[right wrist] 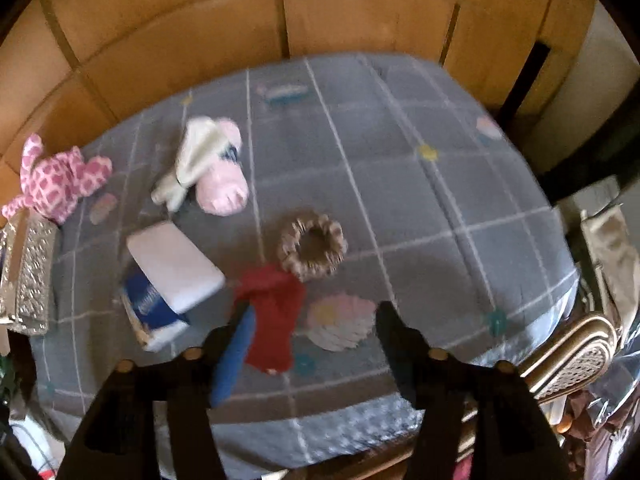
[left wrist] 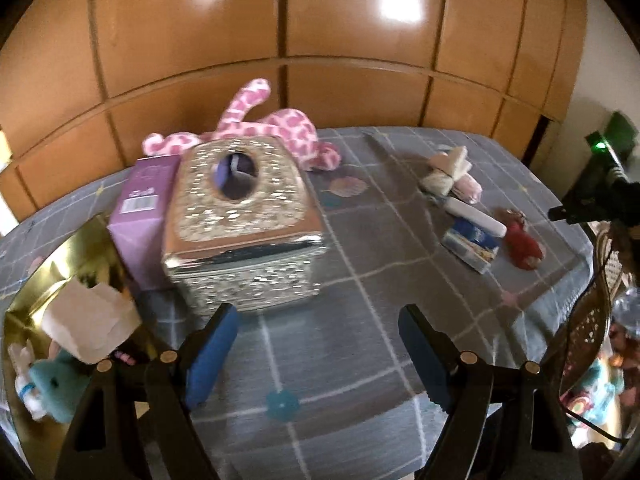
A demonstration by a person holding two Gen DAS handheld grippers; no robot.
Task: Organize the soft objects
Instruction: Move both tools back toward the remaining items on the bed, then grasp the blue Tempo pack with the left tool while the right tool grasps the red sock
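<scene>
- One table, covered by one grey checked cloth (left wrist: 360, 240), is seen before a panelled wooden wall (left wrist: 240, 20).
- One left gripper (left wrist: 320, 356) is shown with its jaws apart and nothing between them; only cloth is seen in the gap.
- One right gripper (right wrist: 316, 344) is shown with its jaws apart; one red soft item (right wrist: 272, 320) lies on the cloth just beside the blue pad at 9 o'clock of the gap, and no pad can be seen pressing on it.
- One glittery tissue box (left wrist: 244, 224) is placed at 11 o'clock of the left gripper, near its left finger.
- One purple carton (left wrist: 140, 220) stands touching the tissue box at its 9 o'clock.
- One pink spotted plush (left wrist: 276, 124) lies behind the tissue box at 12 o'clock, close to the wall.
- One gold tray (left wrist: 48, 264) is seen at 9 o'clock in the left view; one teal plush (left wrist: 52, 380), one small white plush (left wrist: 24, 364) and one pale paper piece (left wrist: 88, 320) are counted in it.
- One pale pink plush (right wrist: 224, 184) with one white cloth (right wrist: 192, 160) draped over it is placed at 11 o'clock of the right gripper, well apart from it.
- One blue-and-white pack (right wrist: 168, 280) lies at 10 o'clock of the right gripper, with one white pad (right wrist: 176, 264) resting on top.
- One brown scrunchie (right wrist: 312, 248) lies at 12 o'clock, touching the red item's far end.
- One cane chair (right wrist: 568, 360) is seen at 3 o'clock, beyond the table edge.
</scene>
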